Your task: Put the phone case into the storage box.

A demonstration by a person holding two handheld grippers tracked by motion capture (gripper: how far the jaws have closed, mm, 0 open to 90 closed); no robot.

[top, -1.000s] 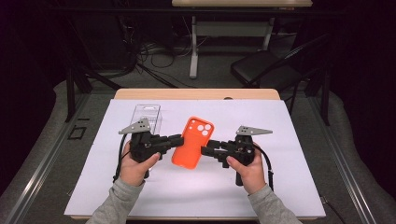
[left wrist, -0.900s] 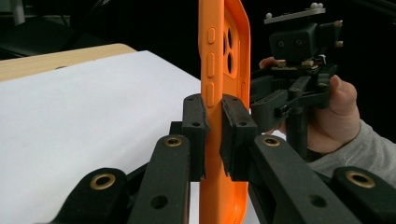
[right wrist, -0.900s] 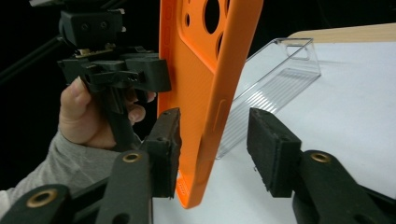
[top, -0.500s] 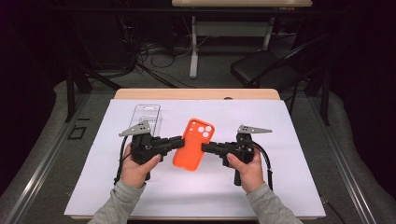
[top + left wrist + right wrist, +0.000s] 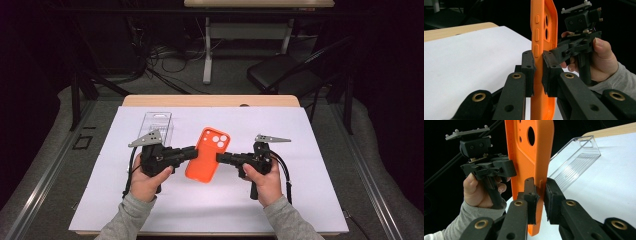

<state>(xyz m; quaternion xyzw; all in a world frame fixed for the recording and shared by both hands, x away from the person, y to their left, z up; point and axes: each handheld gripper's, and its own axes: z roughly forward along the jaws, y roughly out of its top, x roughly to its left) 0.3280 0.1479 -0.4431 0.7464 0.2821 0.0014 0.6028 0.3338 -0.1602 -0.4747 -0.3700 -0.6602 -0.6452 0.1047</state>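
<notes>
Orange phone case (image 5: pixel 207 155) is up off the tabletop (image 5: pixel 310 150), long axis running away from the person. Left gripper (image 5: pixel 191 152) clamps its left edge, and the right gripper (image 5: pixel 220 157), jaws just closing, pinches the right edge.

Orange phone case, held up above the table

The orange phone case (image 5: pixel 207 154) has round camera holes near its top and side button bumps; its back faces up, and both long edges are pinched above the white table (image 5: pixel 320 150).
</notes>
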